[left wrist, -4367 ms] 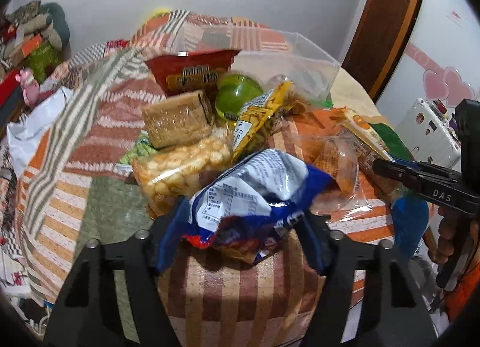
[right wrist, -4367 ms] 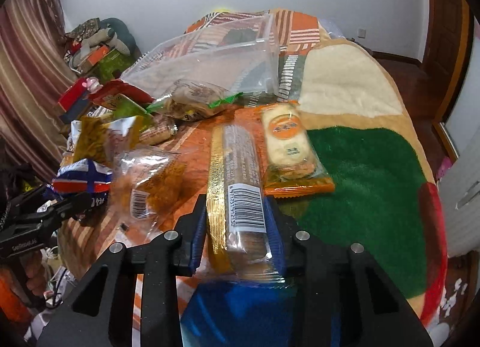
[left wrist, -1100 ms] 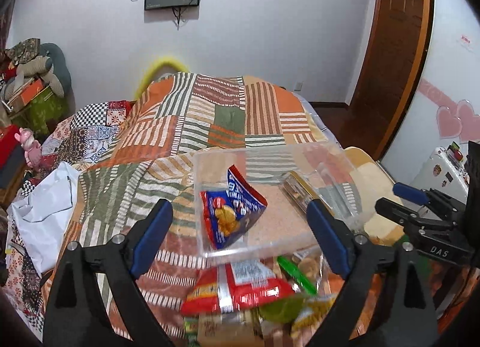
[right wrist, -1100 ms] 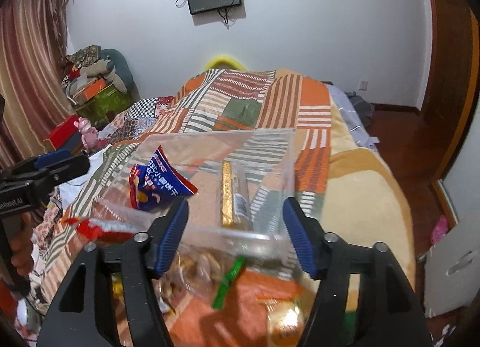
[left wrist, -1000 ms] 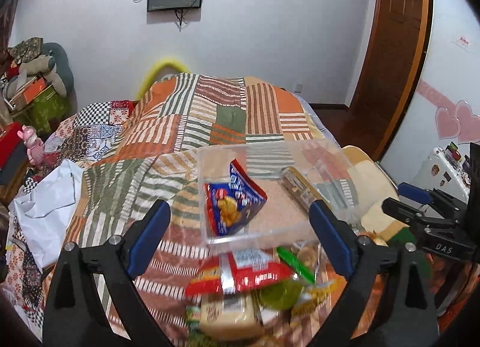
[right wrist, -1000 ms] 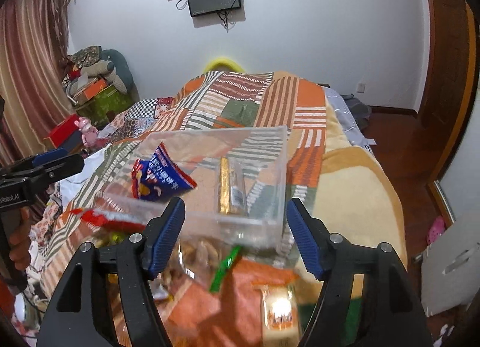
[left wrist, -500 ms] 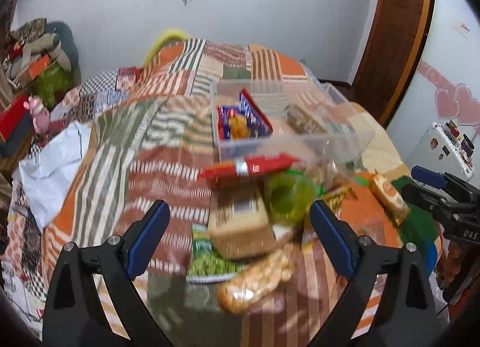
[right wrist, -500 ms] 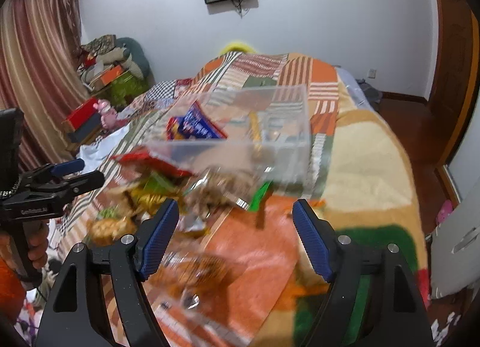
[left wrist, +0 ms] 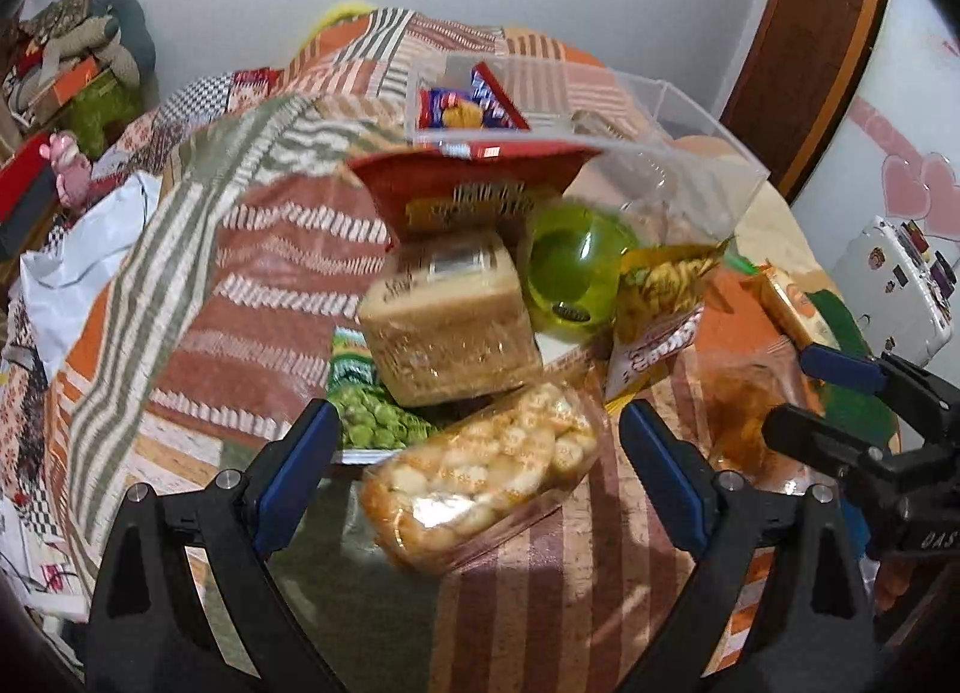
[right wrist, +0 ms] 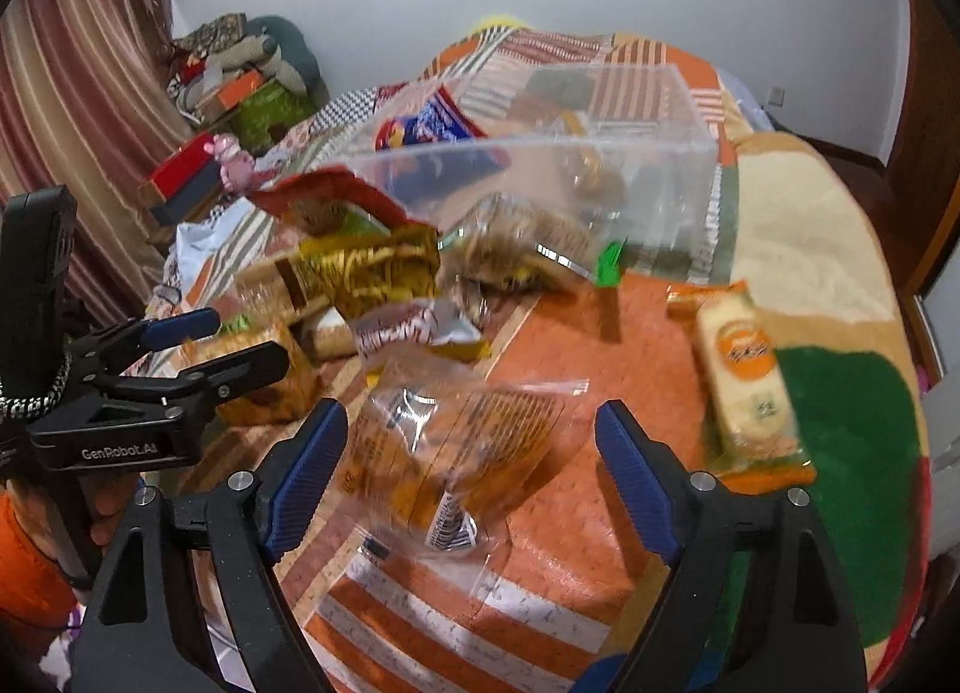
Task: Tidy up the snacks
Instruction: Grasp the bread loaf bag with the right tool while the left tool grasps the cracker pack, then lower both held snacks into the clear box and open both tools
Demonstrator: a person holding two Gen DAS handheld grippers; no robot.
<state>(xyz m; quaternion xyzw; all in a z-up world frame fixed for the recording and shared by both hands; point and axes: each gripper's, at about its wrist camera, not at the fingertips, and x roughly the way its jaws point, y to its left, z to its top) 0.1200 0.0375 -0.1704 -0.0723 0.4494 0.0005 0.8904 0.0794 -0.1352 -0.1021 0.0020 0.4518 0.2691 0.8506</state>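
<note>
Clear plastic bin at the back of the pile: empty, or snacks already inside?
Not empty. The clear bin holds a blue and red snack bag standing against its left wall; a second, brownish packet shows blurred through its wall.

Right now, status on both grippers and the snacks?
Left gripper open over puffed-snack bag. Right gripper open, jaws just widened, over clear orange-snack bag. Two packs in clear bin. Nothing blocking.
</note>
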